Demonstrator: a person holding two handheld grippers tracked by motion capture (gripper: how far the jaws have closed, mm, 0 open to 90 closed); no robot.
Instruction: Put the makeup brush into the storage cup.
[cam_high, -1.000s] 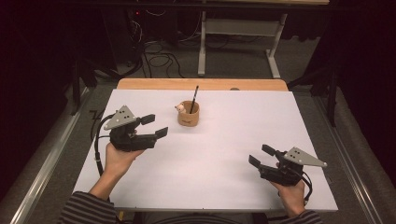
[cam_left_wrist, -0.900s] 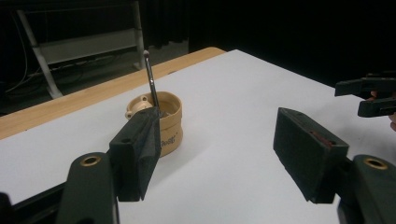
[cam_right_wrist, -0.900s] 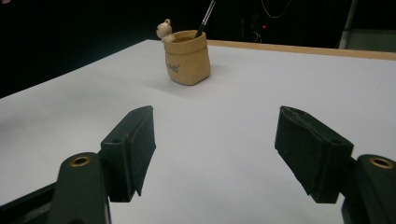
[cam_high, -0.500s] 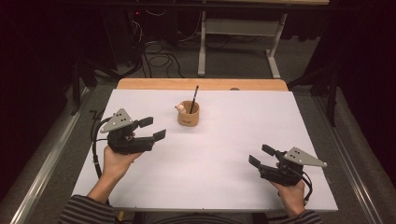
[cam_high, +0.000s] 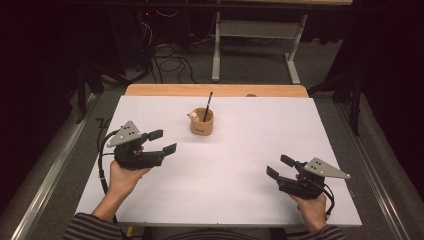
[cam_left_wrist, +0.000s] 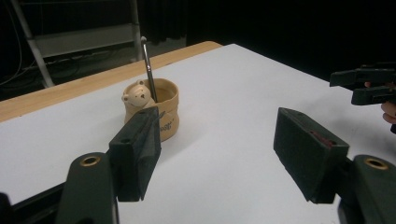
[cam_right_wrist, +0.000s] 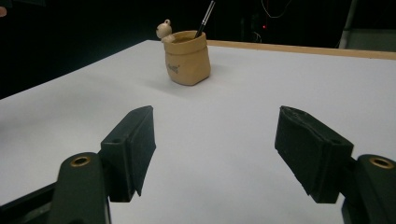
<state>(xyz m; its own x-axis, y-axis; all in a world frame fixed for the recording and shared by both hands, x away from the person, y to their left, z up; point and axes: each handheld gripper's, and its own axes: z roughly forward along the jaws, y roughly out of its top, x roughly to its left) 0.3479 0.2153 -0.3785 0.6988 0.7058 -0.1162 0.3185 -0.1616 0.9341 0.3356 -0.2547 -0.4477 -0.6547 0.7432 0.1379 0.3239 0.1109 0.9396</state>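
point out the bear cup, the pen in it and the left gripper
bear cup (cam_high: 201, 125): high view, front wall.
pen (cam_high: 208, 106): high view, mid shaft.
left gripper (cam_high: 162, 141): high view, between its open jaw tips.

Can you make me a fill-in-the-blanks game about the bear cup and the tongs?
1. The stick stands inside the tan ____.
2. A little ____ figure sits on the cup's rim.
3. The left tongs and the right tongs both have their jaws ____.
4. The cup stands on the ____ table, apart from both tongs.

Missing words: cup; bear; open; white
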